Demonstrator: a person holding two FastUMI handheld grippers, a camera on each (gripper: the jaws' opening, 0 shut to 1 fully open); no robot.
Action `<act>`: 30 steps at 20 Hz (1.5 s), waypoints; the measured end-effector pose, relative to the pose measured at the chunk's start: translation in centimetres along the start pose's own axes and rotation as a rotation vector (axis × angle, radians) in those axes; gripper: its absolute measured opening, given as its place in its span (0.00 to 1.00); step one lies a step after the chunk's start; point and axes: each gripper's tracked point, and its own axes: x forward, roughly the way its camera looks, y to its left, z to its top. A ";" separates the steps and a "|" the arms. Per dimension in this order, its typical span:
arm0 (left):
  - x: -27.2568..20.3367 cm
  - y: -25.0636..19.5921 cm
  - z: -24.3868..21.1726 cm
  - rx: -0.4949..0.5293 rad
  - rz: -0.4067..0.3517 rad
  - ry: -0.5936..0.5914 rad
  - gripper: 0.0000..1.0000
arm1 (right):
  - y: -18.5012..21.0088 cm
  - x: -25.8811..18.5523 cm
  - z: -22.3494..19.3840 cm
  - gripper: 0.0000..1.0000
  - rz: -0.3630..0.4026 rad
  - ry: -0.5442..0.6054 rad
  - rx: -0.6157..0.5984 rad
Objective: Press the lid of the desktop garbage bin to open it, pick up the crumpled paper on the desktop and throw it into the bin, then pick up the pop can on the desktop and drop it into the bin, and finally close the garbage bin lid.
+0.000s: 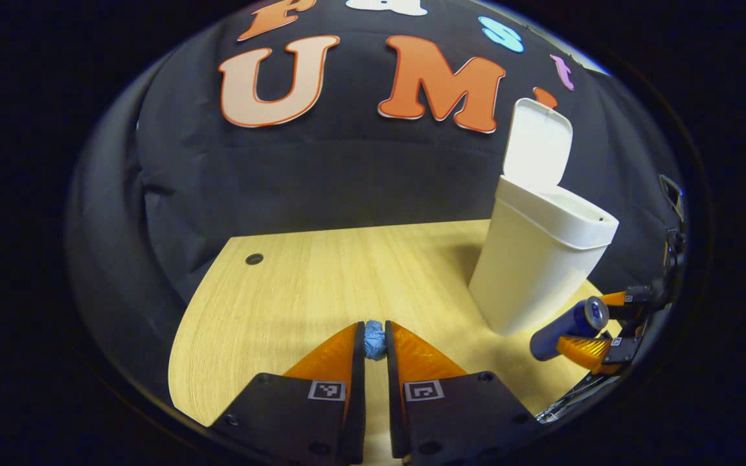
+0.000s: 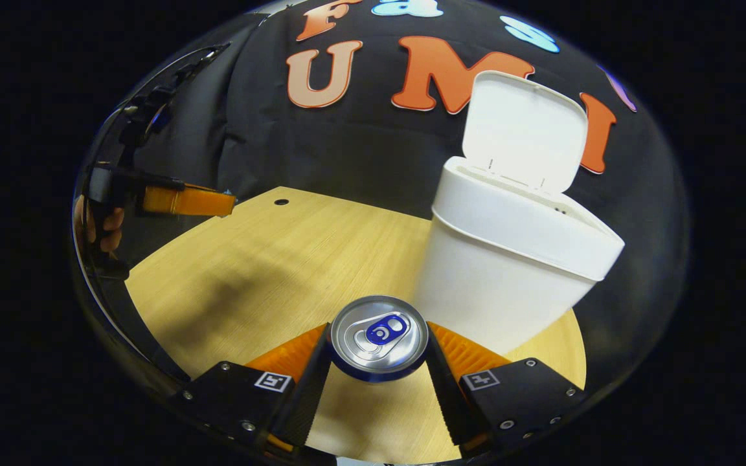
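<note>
The white garbage bin (image 1: 541, 265) stands on the wooden desk with its lid (image 1: 537, 144) flipped up. In the left gripper view my left gripper (image 1: 375, 341) is shut on a small blue crumpled paper (image 1: 375, 340), held above the desk left of the bin. In the right gripper view my right gripper (image 2: 378, 349) is shut on the pop can (image 2: 378, 336), whose silver top faces the camera, just in front of the bin (image 2: 509, 259) with its raised lid (image 2: 523, 133). The can (image 1: 567, 327) and right gripper also appear at the right edge of the left gripper view.
The light wooden desk (image 1: 308, 285) has a small round hole (image 1: 254, 259) near its far left corner. In the right gripper view the left gripper (image 2: 188, 200) and the hand holding it (image 2: 104, 226) sit at the far left.
</note>
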 end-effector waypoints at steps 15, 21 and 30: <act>0.7 -18.0 11.2 0.063 -0.268 -0.174 0.19 | -2.0 0.1 0.4 0.81 -0.101 -0.020 0.099; 1.3 -22.4 12.7 0.066 -0.289 -0.203 0.19 | -2.7 -0.2 0.5 0.81 -0.081 -0.028 0.091; 4.3 -25.8 11.3 0.046 -0.246 -0.163 0.19 | -3.9 -0.5 1.2 0.80 -0.071 -0.060 0.084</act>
